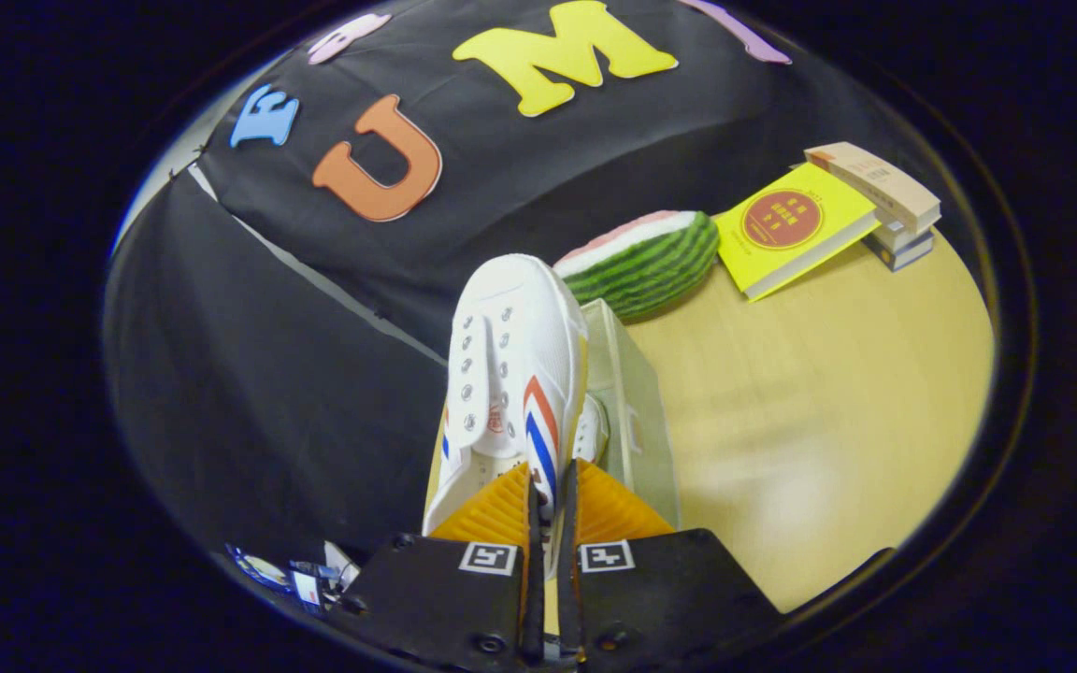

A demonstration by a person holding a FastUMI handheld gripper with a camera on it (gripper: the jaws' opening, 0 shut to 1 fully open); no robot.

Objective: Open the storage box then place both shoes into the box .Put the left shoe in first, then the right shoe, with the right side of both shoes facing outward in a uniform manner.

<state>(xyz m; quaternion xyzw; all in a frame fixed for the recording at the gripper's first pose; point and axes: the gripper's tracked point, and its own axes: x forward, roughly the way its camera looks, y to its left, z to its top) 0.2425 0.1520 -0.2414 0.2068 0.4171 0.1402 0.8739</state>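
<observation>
Pale wood table point(810, 393); ribbed fingers point(595, 509) clamping white canvas shoe point(510, 374).

1. The hand-held two-finger gripper point(546, 495) reaches forward, its two fingers point(499, 509) rising side by side from the dark blocks that carry them.
2. The fingers are drawn almost together — only a thin slit stays between their ribbed inner faces.
3. Both fingers press on the rear side wall of a white canvas shoe with red and blue stripes point(510, 374) — the one thing they hold.
</observation>
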